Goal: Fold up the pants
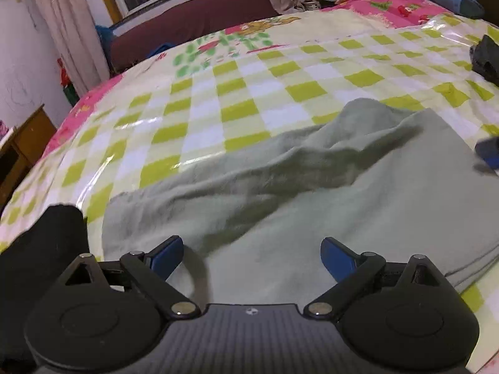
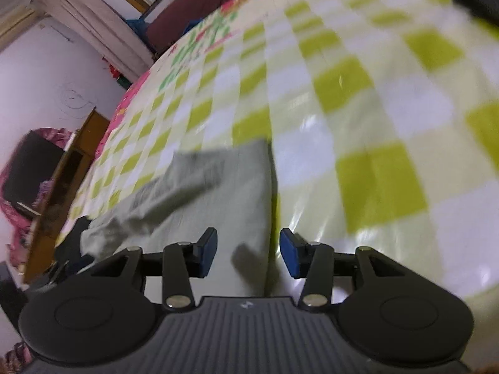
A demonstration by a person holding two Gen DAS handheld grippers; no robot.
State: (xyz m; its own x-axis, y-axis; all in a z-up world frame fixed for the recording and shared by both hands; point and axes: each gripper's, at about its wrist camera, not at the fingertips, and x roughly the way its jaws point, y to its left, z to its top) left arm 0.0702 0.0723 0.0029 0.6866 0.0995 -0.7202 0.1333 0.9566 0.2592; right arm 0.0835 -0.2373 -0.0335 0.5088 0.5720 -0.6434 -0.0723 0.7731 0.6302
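Hovering low over the pale green pants (image 1: pixel 312 193), the left gripper (image 1: pixel 252 257) has its blue pads spread wide, holding nothing. The right gripper (image 2: pixel 248 254) hangs above the pants' right edge (image 2: pixel 215 193), jaws parted and empty. No legible writing shows. The pants lie rumpled on the green-checked plastic cover (image 1: pixel 237 87), which stretches bare beyond them.
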